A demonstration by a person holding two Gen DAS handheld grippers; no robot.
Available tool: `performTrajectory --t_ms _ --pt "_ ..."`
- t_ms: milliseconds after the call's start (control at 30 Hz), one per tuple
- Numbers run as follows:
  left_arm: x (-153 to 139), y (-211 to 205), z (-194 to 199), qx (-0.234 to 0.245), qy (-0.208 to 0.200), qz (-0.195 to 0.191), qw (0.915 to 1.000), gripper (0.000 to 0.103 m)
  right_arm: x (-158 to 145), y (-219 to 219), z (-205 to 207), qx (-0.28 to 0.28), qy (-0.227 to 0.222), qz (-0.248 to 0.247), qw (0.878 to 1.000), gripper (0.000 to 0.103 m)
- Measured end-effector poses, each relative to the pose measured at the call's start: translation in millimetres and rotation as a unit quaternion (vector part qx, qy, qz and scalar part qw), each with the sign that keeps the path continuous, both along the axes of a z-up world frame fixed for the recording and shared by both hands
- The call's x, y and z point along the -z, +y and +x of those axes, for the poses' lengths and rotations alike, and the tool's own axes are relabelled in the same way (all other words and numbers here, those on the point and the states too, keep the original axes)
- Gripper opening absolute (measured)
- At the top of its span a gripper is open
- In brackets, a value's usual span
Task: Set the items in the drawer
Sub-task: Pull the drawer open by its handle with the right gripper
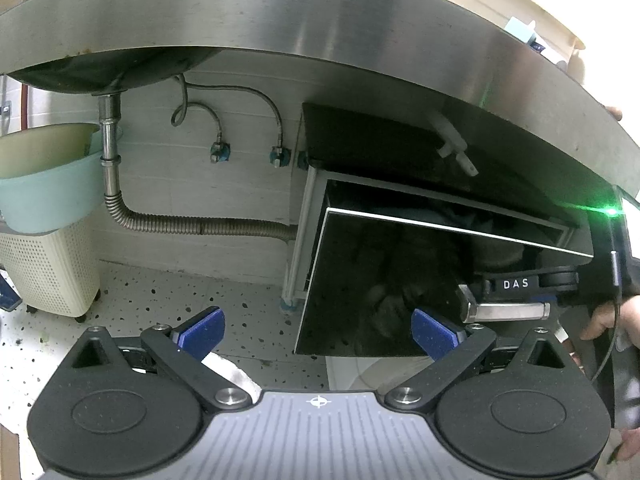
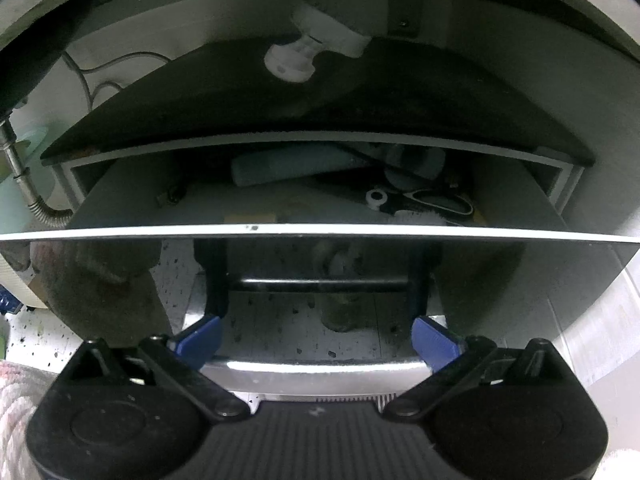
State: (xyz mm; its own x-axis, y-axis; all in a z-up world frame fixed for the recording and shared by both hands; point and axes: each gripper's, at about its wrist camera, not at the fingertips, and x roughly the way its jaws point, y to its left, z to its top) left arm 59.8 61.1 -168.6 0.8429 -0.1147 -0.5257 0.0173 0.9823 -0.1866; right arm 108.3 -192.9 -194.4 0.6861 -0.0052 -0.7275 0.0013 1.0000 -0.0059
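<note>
A glossy black drawer front (image 1: 380, 280) stands pulled partly out of a cabinet under the steel counter. In the right wrist view the drawer (image 2: 500, 280) is open at the top and holds black-handled scissors (image 2: 432, 200), a pale box (image 2: 288, 166) and a white roll (image 2: 416, 164). Its silver bar handle (image 2: 316, 368) lies just in front of my right gripper (image 2: 316, 338), whose blue fingers are spread wide and hold nothing. My left gripper (image 1: 318, 330) hangs open and empty to the left of the drawer front. The right gripper (image 1: 516, 284) shows there beside the handle (image 1: 508, 312).
A steel counter edge (image 1: 320, 12) runs overhead, with a sink drain pipe (image 1: 110, 152) and hoses at the left. A pale blue basin (image 1: 48, 184) rests on a perforated basket (image 1: 48, 272) on the speckled floor (image 1: 200, 292). A person's hand (image 1: 604, 316) is at the right.
</note>
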Motion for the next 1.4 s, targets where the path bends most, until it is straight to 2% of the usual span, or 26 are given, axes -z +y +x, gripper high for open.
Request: performTrajectory --t_ms 733,1400 --pt "-1.0 8.1 -2.9 -0.007 -0.008 -0.023 0.9997 0.101 -5.9 -2.5 -4.1 0.001 0.005 0.001 1.0 0.102" --pt "-1.6 10.3 -4.6 -0.01 -0.011 -0.03 0.9995 0.101 -2.2 -5.9 1.3 0.0 0.01 0.003 1.0 0.102"
